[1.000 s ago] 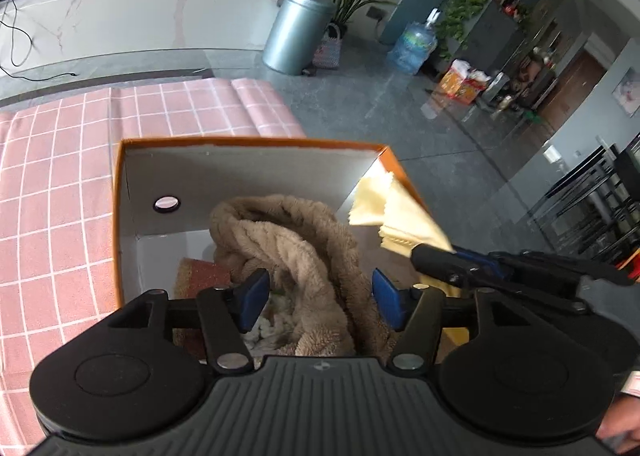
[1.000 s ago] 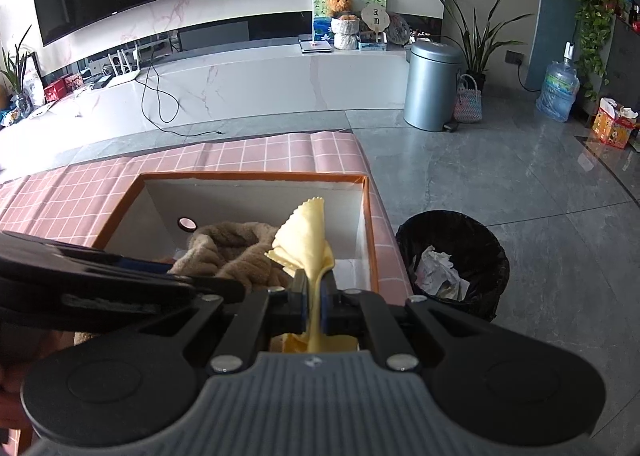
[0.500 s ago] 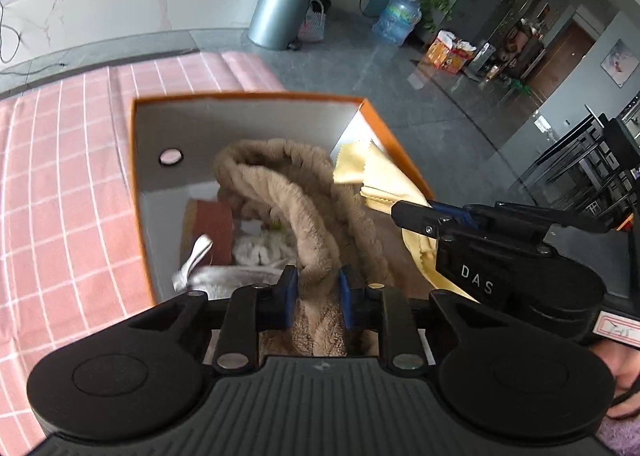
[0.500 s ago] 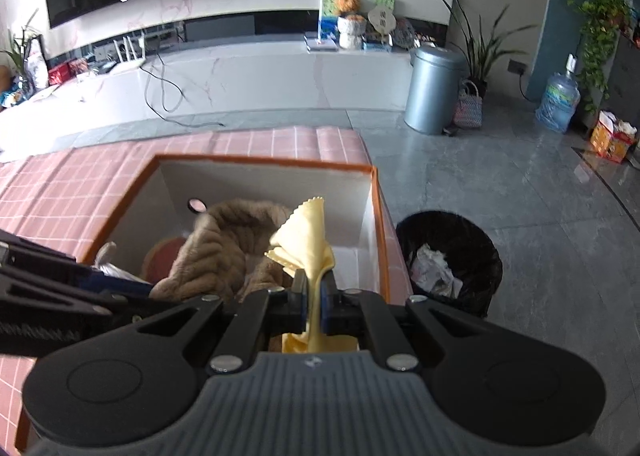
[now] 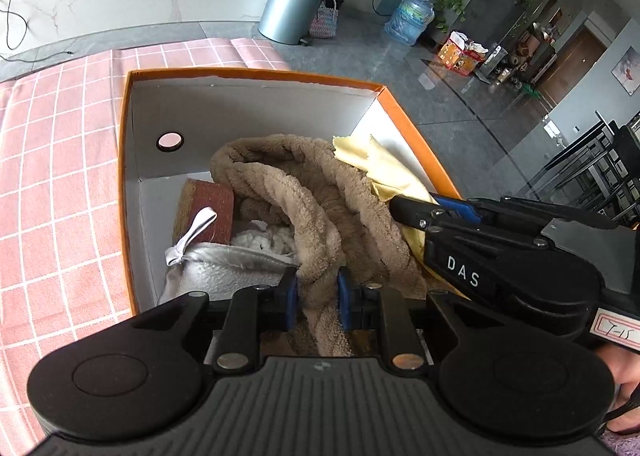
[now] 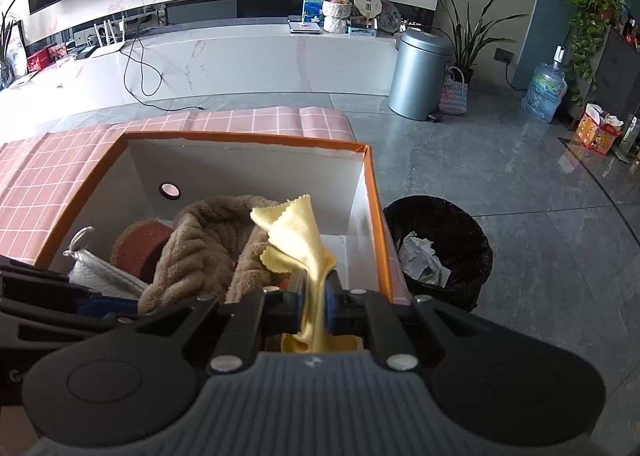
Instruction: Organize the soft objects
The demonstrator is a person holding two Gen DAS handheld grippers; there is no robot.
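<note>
An orange box (image 5: 256, 74) with white inner walls stands on the pink checked tablecloth (image 5: 52, 160). Inside lie a brown fluffy towel (image 5: 288, 184), a red-brown sponge (image 5: 208, 212) and a grey-white drawstring pouch (image 5: 224, 268). My left gripper (image 5: 317, 296) is shut on a fold of the brown towel over the box's near end. My right gripper (image 6: 315, 296) has the yellow cloth (image 6: 300, 228) between its pads at the box's right side. Its jaws are opening, and the cloth still stands up between them. The towel (image 6: 200, 240) lies just left of it.
A black waste bin (image 6: 440, 216) with crumpled paper stands on the floor right of the box (image 6: 240, 136). Farther back are a metal bin (image 6: 420, 72), a water jug (image 6: 544, 92) and a marble counter (image 6: 240, 56). The tablecloth (image 6: 60, 160) runs to the left.
The left gripper's jaws closed on the brown towel. The right gripper's pads have spread a little around the yellow cloth. Both grippers sank slightly toward the box.
</note>
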